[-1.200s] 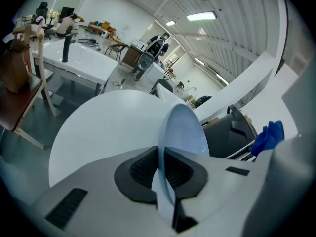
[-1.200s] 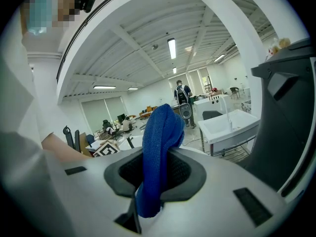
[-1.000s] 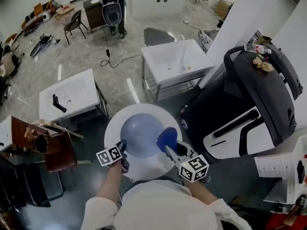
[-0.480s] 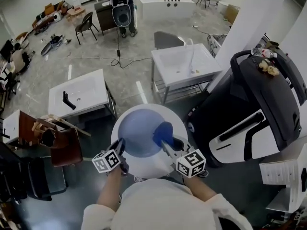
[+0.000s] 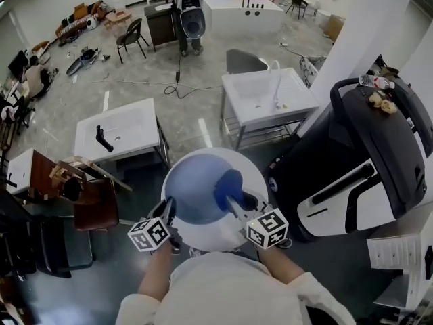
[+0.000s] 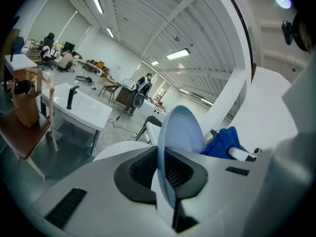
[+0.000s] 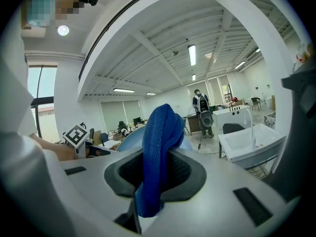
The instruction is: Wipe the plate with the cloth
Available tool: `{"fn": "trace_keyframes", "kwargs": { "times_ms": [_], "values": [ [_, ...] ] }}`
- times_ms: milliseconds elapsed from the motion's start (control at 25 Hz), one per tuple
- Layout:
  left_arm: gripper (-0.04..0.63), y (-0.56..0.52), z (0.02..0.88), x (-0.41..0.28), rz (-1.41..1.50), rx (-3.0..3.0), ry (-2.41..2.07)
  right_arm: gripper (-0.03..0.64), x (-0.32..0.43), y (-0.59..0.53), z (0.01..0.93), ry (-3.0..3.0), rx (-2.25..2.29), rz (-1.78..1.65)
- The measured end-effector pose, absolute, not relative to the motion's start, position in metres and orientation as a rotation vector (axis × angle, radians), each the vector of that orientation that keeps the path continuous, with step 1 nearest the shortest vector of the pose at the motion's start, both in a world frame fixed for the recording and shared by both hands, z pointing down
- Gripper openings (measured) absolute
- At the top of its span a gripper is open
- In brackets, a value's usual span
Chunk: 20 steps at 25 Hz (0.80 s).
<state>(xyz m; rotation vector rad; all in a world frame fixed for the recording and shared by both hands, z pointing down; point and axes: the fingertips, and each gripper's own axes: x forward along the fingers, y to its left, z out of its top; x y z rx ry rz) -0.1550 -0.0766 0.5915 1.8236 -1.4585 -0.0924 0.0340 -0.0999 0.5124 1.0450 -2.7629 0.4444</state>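
Near to far, head view. L gripper [image 5: 168,207] sits at approx 7 o'clock of the plate [image 5: 193,188], jaws shut tight on its rim. In the left gripper view the pale blue plate runs edge-on btw the dark pads, pinched there and tilted up.

R gripper [image 5: 234,204] is at approx 4 o'clock of the plate, jaws clamped on the cloth [image 5: 227,183]. In the right gripper view the blue cloth stands bunched btw the pads, w/ a tail hanging out below them. The cloth wad lies at the plate's 3 o'clock, over its inner face. Touching or just off it: can't tell.

Plate is held above a round white top [image 5: 215,239], which shows around it from 3 to 6 o'clock.

Further out:
- Big black & white machine [image 5: 358,154] at 3 o'clock.
- Brown chair [image 5: 88,205] at 9 o'clock.
- White basin stand w/ black tap [image 5: 122,131] at 10 o'clock.
- 2nd white basin stand [image 5: 267,97] at 1 o'clock.
- Black cable [image 5: 169,83] on the grey floor at 12 o'clock.

Farthest, at 12 o'clock, a person [image 5: 189,9] stands beside a long white unit [image 5: 243,12].
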Motion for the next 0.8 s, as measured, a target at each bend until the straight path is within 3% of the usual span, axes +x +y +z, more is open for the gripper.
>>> {"fn": "trace_keyframes", "kwargs": {
  "times_ms": [440, 800],
  "values": [
    [0.043, -0.067, 0.556, -0.120, -0.027, 2.017, -1.427, 0.094, 0.023, -0.125, 0.516, -2.621, 1.058, 0.305],
    [0.043, -0.073, 0.549, -0.104, 0.001, 2.082, -1.413, 0.094, -0.037, -0.107, 0.511, -2.693, 0.837, 0.265]
  ]
}}
